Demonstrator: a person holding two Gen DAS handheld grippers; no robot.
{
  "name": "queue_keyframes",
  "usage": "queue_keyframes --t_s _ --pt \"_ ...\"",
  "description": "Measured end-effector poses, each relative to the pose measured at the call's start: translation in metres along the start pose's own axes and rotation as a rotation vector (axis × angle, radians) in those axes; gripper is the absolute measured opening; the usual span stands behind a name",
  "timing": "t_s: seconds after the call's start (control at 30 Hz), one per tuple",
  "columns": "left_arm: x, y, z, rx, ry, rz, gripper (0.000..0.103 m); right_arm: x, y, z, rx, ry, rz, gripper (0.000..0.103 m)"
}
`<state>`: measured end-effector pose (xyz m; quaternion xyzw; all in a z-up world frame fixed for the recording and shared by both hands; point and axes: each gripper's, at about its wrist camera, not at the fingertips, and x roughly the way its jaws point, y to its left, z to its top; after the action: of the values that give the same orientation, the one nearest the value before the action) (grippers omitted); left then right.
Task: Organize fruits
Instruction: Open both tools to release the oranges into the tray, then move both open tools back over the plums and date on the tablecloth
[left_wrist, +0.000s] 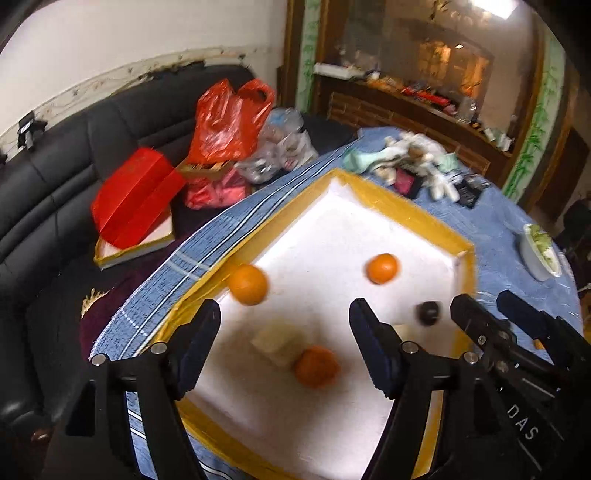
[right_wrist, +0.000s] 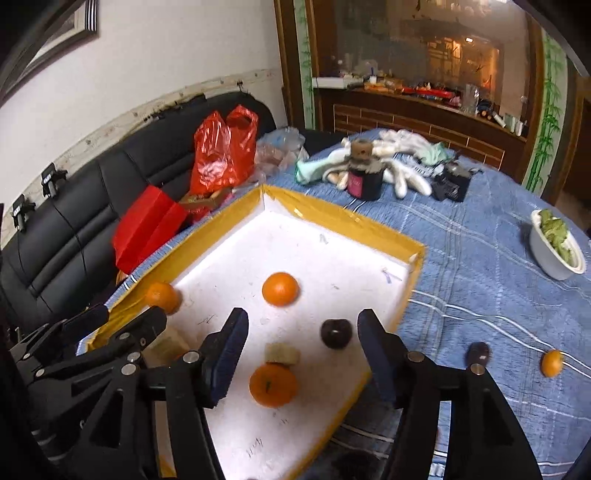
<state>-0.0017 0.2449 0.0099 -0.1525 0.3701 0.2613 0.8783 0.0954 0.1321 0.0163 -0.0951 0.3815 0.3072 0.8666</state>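
Observation:
A white foam tray with yellow-taped rim (left_wrist: 406, 218) (right_wrist: 343, 218) lies on the blue cloth. It holds three oranges: near (left_wrist: 316, 366) (right_wrist: 273, 384), far (left_wrist: 382, 268) (right_wrist: 280, 288), and one by the left rim (left_wrist: 248, 284) (right_wrist: 162, 296). A dark plum (left_wrist: 427, 313) (right_wrist: 335, 333) and a pale block (left_wrist: 279, 341) (right_wrist: 282, 353) also lie in it. My left gripper (left_wrist: 284, 328) and right gripper (right_wrist: 301, 343) hover open and empty over the tray's near part. Another plum (right_wrist: 477, 352) and a small orange (right_wrist: 552, 363) lie on the cloth to the right.
A white bowl of greens (right_wrist: 556, 254) (left_wrist: 537, 254) stands at the right. White gloves and cloths (right_wrist: 402, 166), a dark jar (right_wrist: 364, 177) and a black box (right_wrist: 452, 182) lie at the table's far end. Red bags (right_wrist: 221, 155) and a red box (left_wrist: 136, 206) sit on the black sofa.

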Motion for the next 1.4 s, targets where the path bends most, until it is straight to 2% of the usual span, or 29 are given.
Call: queue_keyframes --t_s 0.17,0.27,0.4,0.57,0.7,0.83,0.93,1.1,1.33,1.4 --pt "-0.029 -0.032 -0.009 0.076 -0.072 -0.094 0.073 -0.044 -0.033 -0.013 0.036 -0.062 -0.021 0.063" --pt "-0.037 -0.05 -0.02 0.127 -0.078 -0.152 0.072 -0.069 -0.063 -0.024 0.083 -0.088 -0.041 0.064" --pt "-0.039 -0.073 -0.042 0.222 -0.057 -0.206 0.072 -0.094 -0.108 -0.047 0.148 -0.092 -0.079 0.064" --pt "-0.036 -0.096 -0.071 0.346 -0.022 -0.287 0.072 -0.107 -0.145 -0.086 0.179 -0.056 -0.116 0.064" --pt "-0.034 -0.116 -0.093 0.44 -0.021 -0.332 0.072 -0.097 -0.15 -0.11 0.163 -0.015 -0.111 0.063" --pt "-0.028 -0.126 -0.102 0.505 -0.003 -0.345 0.072 -0.082 -0.139 -0.114 0.118 0.002 -0.075 0.062" --pt "-0.02 -0.128 -0.103 0.516 0.029 -0.36 0.072 -0.067 -0.128 -0.108 0.077 0.009 -0.045 0.057" --pt "-0.017 -0.124 -0.101 0.52 0.026 -0.413 0.072 -0.042 -0.121 -0.102 0.032 0.042 -0.038 0.047" --pt "-0.021 -0.118 -0.098 0.538 0.009 -0.488 0.071 -0.038 -0.135 -0.1 0.047 0.041 -0.026 0.047" --pt "-0.023 -0.118 -0.097 0.535 0.016 -0.495 0.065 -0.036 -0.136 -0.1 0.044 0.039 -0.018 0.047"
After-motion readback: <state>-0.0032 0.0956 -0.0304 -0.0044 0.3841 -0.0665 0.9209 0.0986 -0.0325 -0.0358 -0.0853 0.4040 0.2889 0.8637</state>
